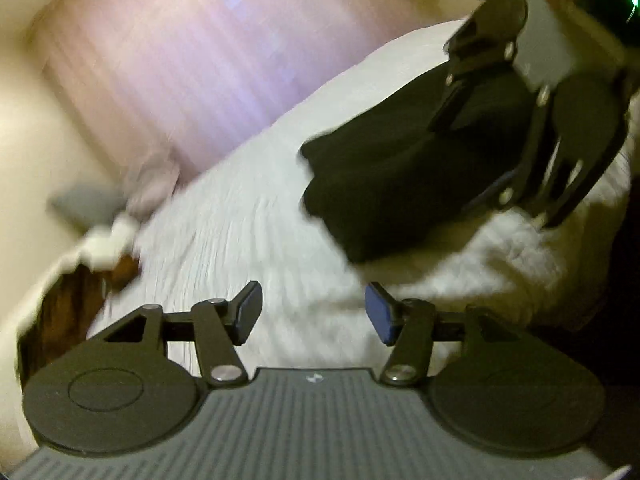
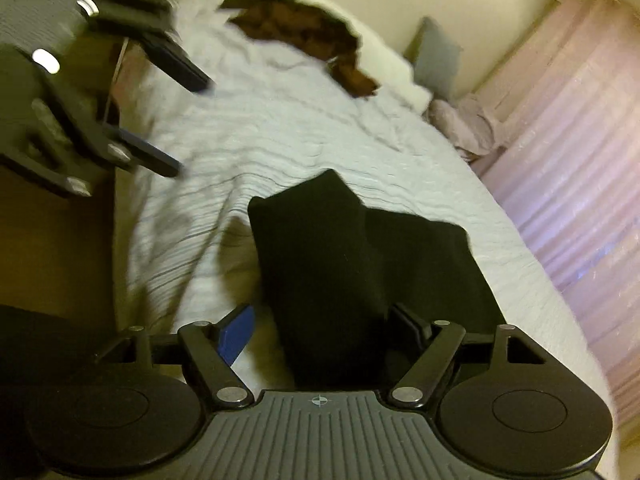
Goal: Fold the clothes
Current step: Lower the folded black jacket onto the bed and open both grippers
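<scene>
A black, soft fabric garment point(image 2: 360, 264), folded into a thick bundle, lies on the white, ribbed quilted bedcover point(image 2: 280, 136) near the bed's near end, towards the side that runs along the pink pleated curtain point(image 2: 580, 140). In the left wrist view the same black garment point(image 1: 392, 184) shows as a rounded, layered stack with the bedcover point(image 1: 240, 232) around it.

The right gripper point(image 2: 328, 330) sits at the garment's near edge. Its fingers stand apart, and the black cloth lies between them, reaching into the gap. The blue pad point(image 2: 236, 334) is clear of the cloth, while the other finger touches or overlaps the fabric; whether it presses on it cannot be told. In the left wrist view the right gripper point(image 1: 532, 200) appears over the garment's far side, blurred.

The left gripper point(image 1: 314, 312) hovers above bare bedcover beside the garment, fingers spread wide with nothing between them. In the right wrist view it point(image 2: 192, 128) hangs over the bed's left edge, well apart from the garment.

At the head end of the bed lies a dark brown, rumpled piece of clothing point(image 2: 304, 36). Beyond it, near the wall, sit a grey cushion point(image 2: 436, 56) and a pale pink crumpled cloth point(image 2: 464, 124) close to the curtain point(image 1: 192, 48).
</scene>
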